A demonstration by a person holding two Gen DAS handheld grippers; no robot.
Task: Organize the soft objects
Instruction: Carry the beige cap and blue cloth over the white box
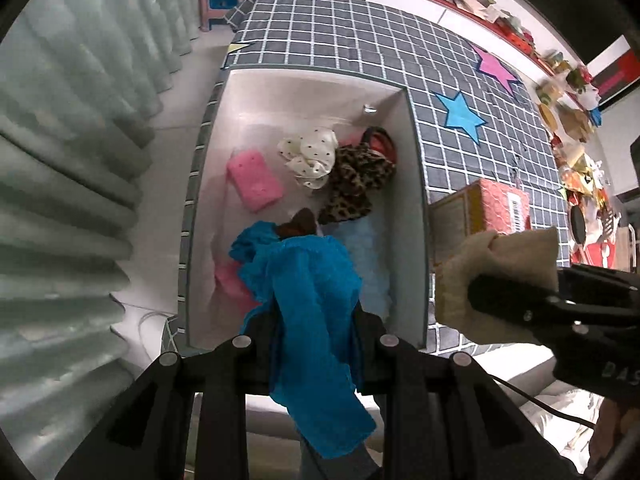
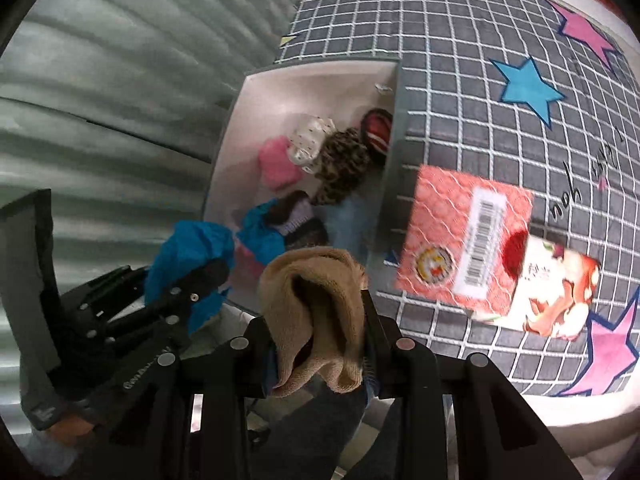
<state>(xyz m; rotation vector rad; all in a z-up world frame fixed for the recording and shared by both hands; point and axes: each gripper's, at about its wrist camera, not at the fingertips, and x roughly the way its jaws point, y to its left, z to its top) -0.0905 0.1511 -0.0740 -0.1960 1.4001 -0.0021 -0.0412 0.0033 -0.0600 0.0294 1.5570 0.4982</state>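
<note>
Blue cloth (image 1: 316,312) hangs above cluttered drawer (image 1: 416,184), beside red box (image 1: 500,208).

Both wrist views steeply down, drawer (image 1: 304,92) shared

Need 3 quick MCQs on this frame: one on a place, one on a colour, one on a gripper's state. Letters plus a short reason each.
1. Where does the red printed box lie?
A. inside the white bin
B. on the grid-patterned cover beside the bin
C. on the floor

2. What colour is the cloth in the left gripper?
A. blue
B. pink
C. leopard print

3. What state is the right gripper in?
A. open and empty
B. shut on the tan cloth
C. shut on the pink sponge

Answers: 1 B, it sits on the cover just right of the white bin. 2 A, blue fabric hangs between the jaws. 3 B, the tan cloth is pinched between its fingers.
</note>
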